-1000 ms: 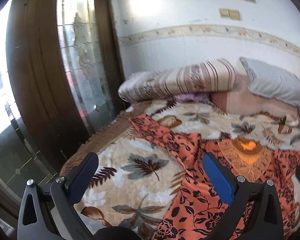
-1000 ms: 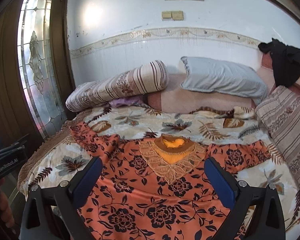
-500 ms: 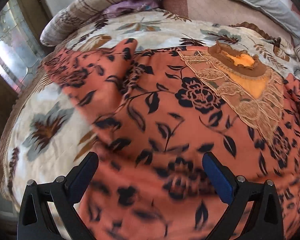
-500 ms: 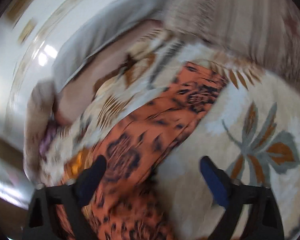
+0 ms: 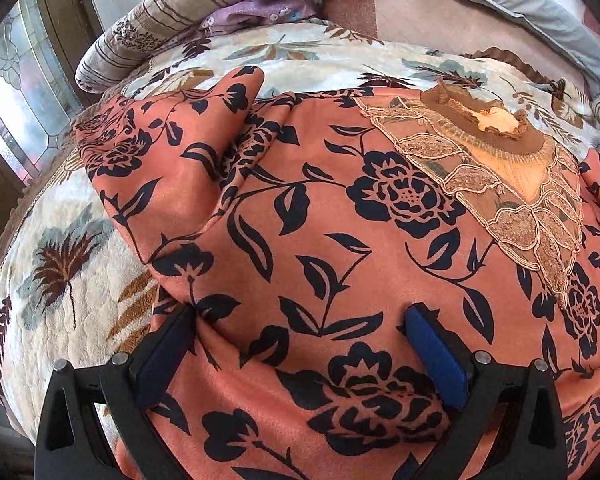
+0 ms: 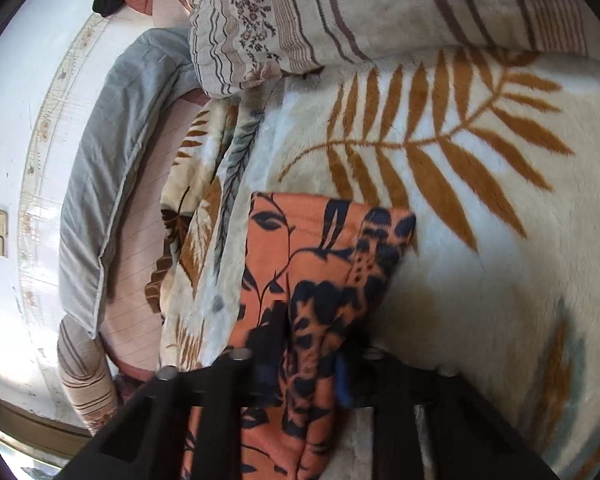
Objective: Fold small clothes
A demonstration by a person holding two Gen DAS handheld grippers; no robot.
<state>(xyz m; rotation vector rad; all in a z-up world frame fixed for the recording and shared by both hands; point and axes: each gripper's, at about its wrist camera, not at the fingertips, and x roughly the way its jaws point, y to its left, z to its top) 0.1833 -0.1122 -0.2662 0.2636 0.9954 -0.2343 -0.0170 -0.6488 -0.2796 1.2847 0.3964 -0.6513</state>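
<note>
So far nothing is folded. The orange dress (image 5: pixel 320 240) lies flat on the bed (image 5: pixel 72 280). Near its lace collar (image 5: pixel 496 184), the left gripper (image 5: pixel 296 340) presses down, jaws spread. The right gripper (image 6: pixel 300 364) pinches the sleeve (image 6: pixel 320 264), ready to fold it in.

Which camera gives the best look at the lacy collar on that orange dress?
The left wrist view: the lace collar lies in full sight on the orange dress. The right wrist view shows only a sleeve pinched in the right gripper.
</note>
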